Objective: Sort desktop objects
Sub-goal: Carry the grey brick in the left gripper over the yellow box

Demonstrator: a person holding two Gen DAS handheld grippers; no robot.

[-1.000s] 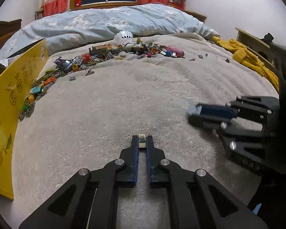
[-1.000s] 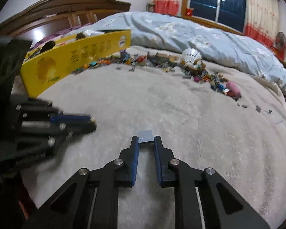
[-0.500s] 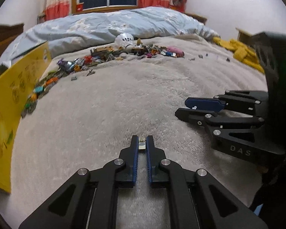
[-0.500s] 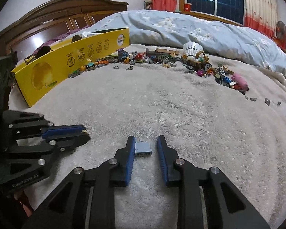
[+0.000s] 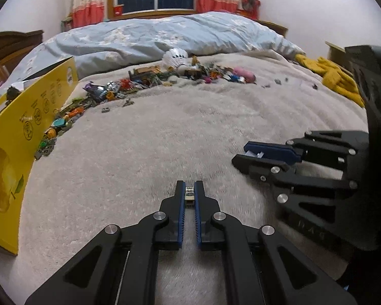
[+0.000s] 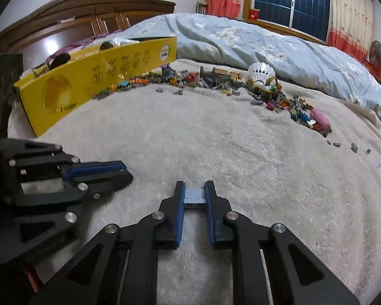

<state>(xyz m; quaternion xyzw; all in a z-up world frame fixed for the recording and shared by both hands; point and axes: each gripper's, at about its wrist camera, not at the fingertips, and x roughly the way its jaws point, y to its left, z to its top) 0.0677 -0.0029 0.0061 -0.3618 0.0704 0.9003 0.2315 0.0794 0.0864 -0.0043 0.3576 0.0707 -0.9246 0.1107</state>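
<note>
My left gripper [image 5: 189, 190] is shut on a small tan brick [image 5: 189, 193] with a printed face, low over the fuzzy white blanket [image 5: 165, 137]. My right gripper [image 6: 194, 190] is shut on a light blue flat brick [image 6: 195, 196], also just above the blanket. Each gripper shows in the other's view: the right one [image 5: 243, 153] to the right, the left one [image 6: 124, 171] to the left. A long scatter of small colourful toy bricks [image 5: 139, 84] lies along the far side of the blanket, also in the right wrist view [image 6: 216, 81].
A yellow cardboard box [image 5: 17, 137] stands at the left, holding several items [image 6: 61, 59]. A white shuttlecock [image 6: 261, 72] and a pink toy [image 6: 320, 118] lie among the bricks. A blue duvet [image 5: 165, 35] is behind, yellow cloth [image 5: 335, 76] at right.
My right gripper had opened around the light blue brick half a second ago and has now shut on it again. Both grippers tilted up slightly; the left kept its hold on the tan brick.
</note>
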